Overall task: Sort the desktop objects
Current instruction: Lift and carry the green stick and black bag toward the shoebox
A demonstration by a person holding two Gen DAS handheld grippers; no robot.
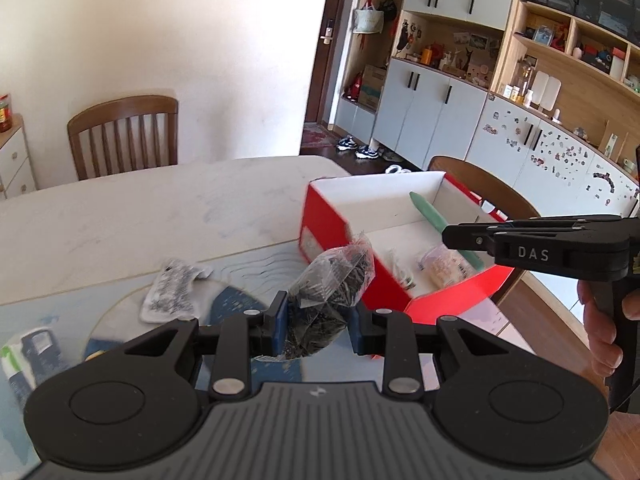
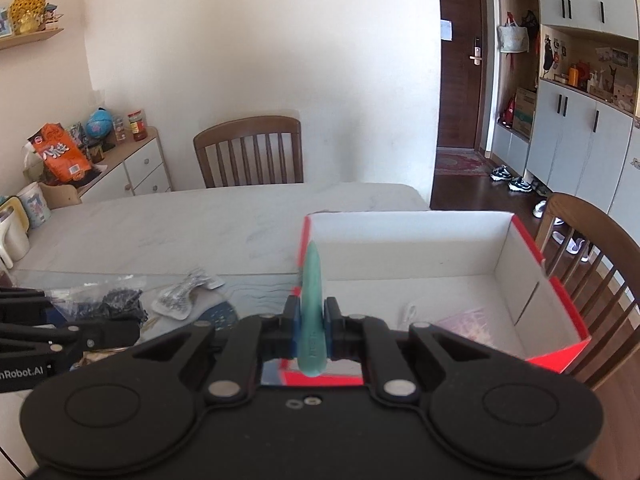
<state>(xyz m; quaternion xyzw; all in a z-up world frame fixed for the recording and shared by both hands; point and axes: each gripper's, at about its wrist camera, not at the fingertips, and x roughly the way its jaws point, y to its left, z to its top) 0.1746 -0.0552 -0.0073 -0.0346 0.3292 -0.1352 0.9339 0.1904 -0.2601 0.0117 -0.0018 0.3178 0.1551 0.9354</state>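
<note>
The left gripper [image 1: 316, 326] has its jaws clamped on a clear bag [image 1: 330, 290] of dark bits, carried above the bench's near edge just short of the red box [image 1: 324, 216]. The right gripper [image 2: 312, 318] grips a green pen [image 2: 313, 300], long axis pointing forward along the jaws, its tip over the box's near-left corner. The right one looks nearer the opening; the box lies ahead-right of the left. A second packet [image 1: 172, 292] waits on the bench. Readable: "DAS", "nRobot.AI".

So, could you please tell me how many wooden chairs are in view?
2: one chair at the table's far side by the wall, another chair right of the red box.
</note>
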